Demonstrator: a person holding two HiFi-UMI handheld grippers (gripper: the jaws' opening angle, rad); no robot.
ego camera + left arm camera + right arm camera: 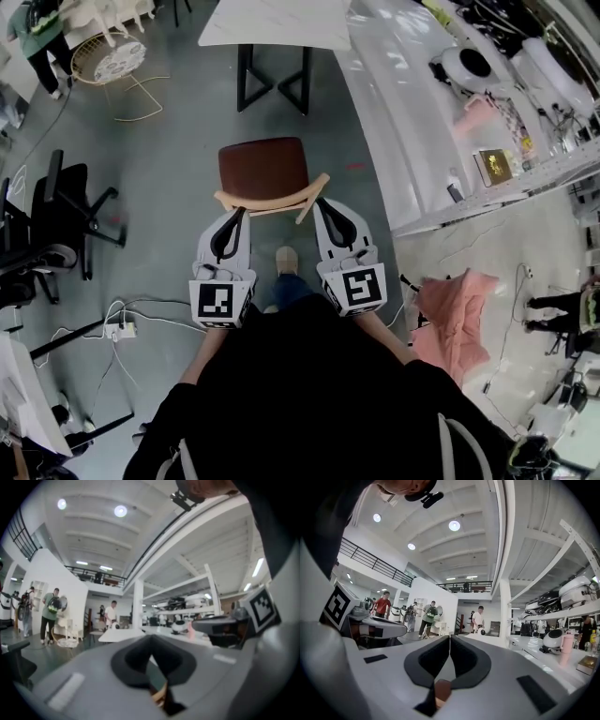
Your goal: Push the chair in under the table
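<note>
A chair with a brown seat (262, 167) and a curved wooden backrest (272, 200) stands on the grey floor, facing a white table (277, 23) on black legs. A stretch of bare floor lies between the chair and the table. My left gripper (240, 212) is shut, its tips against the left end of the backrest. My right gripper (319, 202) is shut too, its tips at the right end. In the left gripper view the gripper (151, 639) points level at the table (117, 634). A bit of the chair (442, 688) shows under the right gripper (449, 638).
A long white counter (394, 112) with clutter runs along the right. A black office chair (56, 216) stands at the left, with cables and a power strip (117, 328) on the floor. A pink cloth (450, 314) lies at right. My shoe (286, 260) is behind the chair.
</note>
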